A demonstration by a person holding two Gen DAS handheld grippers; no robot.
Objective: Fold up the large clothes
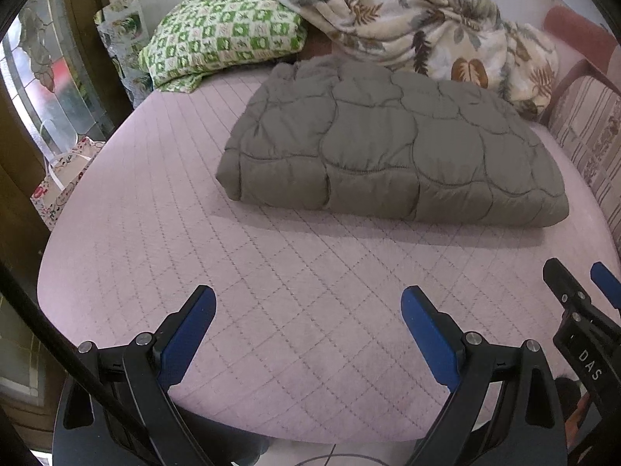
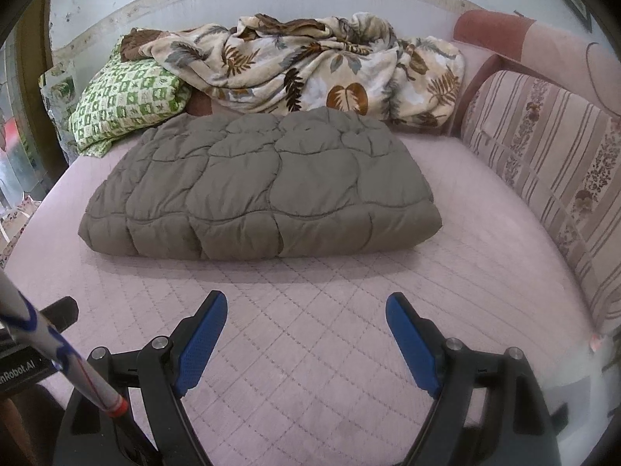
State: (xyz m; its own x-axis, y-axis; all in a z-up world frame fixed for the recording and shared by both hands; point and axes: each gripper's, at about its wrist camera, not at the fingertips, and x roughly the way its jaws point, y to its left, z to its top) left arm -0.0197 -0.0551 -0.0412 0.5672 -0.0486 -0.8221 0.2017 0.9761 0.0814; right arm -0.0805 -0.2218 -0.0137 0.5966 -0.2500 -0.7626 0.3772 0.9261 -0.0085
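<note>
Left wrist view, left gripper (image 1: 308, 306) fingers spread, right gripper (image 2: 306, 310) alike

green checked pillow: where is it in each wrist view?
Left wrist: green checked pillow sits upper left, behind the folded grey quilt.
Right wrist: pillow sits at the left edge, mid-height, beside the quilt's far left corner.
Shared landmark: leaf-print blanket, heaped right of the pillow.

Bare pink mattress (image 2: 310, 349) lies open ahead; folded grey quilt (image 2: 264, 194) blocks twelve o'clock, striped cushion (image 2: 551, 163) two o'clock.
</note>
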